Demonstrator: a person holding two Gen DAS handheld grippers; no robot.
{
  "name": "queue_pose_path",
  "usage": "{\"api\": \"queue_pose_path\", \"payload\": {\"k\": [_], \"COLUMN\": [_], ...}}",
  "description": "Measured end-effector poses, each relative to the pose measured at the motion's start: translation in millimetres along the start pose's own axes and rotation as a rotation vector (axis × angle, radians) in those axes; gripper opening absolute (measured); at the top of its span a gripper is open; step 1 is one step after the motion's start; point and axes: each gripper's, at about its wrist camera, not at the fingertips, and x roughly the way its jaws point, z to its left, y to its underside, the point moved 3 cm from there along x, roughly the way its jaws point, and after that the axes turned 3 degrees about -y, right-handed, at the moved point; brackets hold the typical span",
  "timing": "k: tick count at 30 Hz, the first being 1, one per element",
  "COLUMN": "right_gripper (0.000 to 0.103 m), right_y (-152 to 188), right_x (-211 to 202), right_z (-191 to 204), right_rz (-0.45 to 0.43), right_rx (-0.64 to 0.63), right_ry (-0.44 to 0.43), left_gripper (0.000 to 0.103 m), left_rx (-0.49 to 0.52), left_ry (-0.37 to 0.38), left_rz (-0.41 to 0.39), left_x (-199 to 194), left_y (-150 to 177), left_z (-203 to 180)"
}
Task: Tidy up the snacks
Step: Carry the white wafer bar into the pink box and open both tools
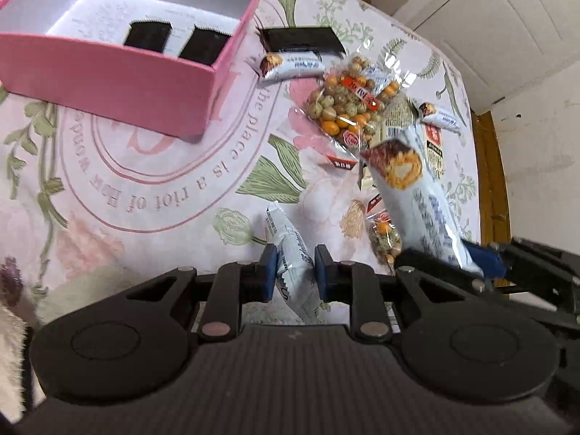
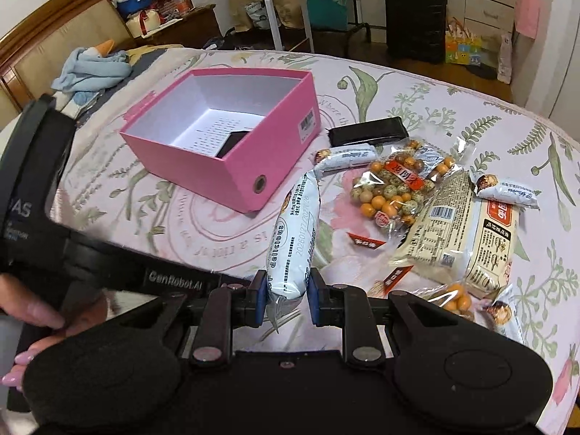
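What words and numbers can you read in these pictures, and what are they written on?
"delicious" and "20260127/20270126": white snack packet in the right gripper.
"GenRobot.AI": left gripper's arm.
"the place is a riot of": flowered cloth, upside down.
"Where th": same cloth, by the pink box.
Chinese characters on the nut bag and beige packets: too small to read.
Box barcode sticker: too blurred.

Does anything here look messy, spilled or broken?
Nothing is spilled or torn. The only untidy part is the loose heap of snacks beside the pink box: the peanut bag and biscuit pack lie overlapping at odd angles. Each gripper holds a white snack bar, sealed and intact.
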Motion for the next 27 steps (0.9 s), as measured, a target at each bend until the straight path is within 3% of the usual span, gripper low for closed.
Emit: {"api": "queue_pose_path", "payload": {"k": [14,27], "right_gripper": [0.026,0.026], "right_y": [-28,-107], "right_x": [-23,49], "right_z": [58,76], "right_rz": [-0.020,-0.105], "right_rx": [-0.055,-0.043], "right_ry": [-0.058,-0.097], "left_gripper": [0.021,0.021], "left_rx": [0.070,0.081], "left_ry": [-0.016,-0.072], "left_rz": [-0.105,-0.226], "left_x": [-83,-95], "left_y": [-29,-118], "left_z": [34,85]}}
